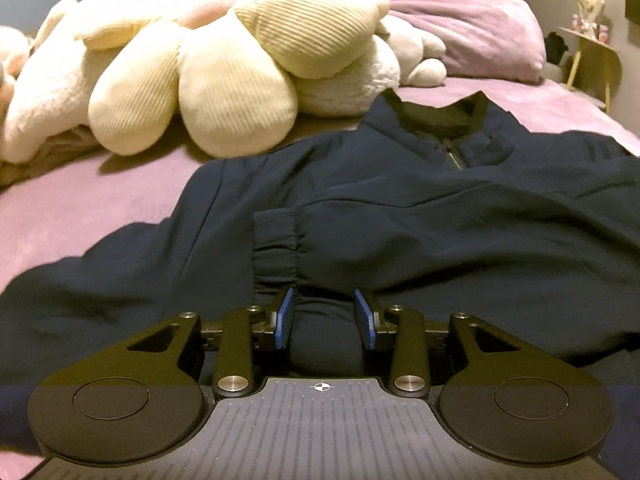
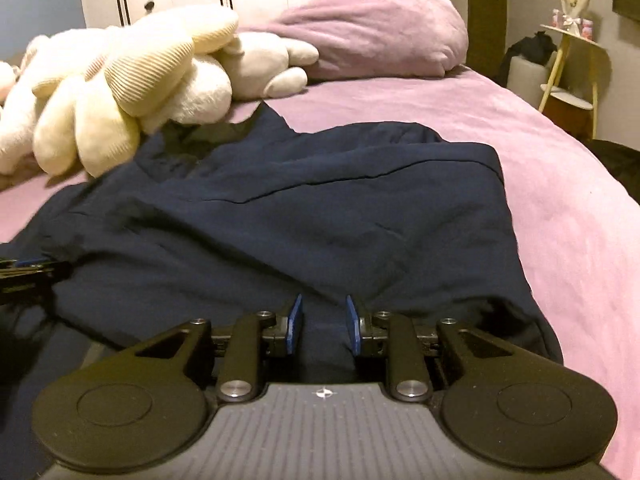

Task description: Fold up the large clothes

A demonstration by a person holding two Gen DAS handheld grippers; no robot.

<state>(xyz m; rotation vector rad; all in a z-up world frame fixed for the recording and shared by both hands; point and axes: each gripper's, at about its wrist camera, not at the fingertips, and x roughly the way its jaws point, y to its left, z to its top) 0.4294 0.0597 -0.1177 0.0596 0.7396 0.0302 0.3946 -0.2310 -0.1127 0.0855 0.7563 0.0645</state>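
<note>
Jacket point(image 1: 400, 216) on bed point(image 1: 100, 196), collar at 12 o'clock | sleeves crossed over chest, lengthwise fold remains | left gripper point(image 1: 325, 322) and right gripper point(image 2: 323, 326) each pinching hem fabric between partly spread jaws

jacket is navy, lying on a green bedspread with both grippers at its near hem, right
Not quite: the bedspread is pink-lilac, not green, as the right wrist view shows. The rest holds: the navy jacket lies on it, with the left gripper and right gripper at its near hem.
</note>
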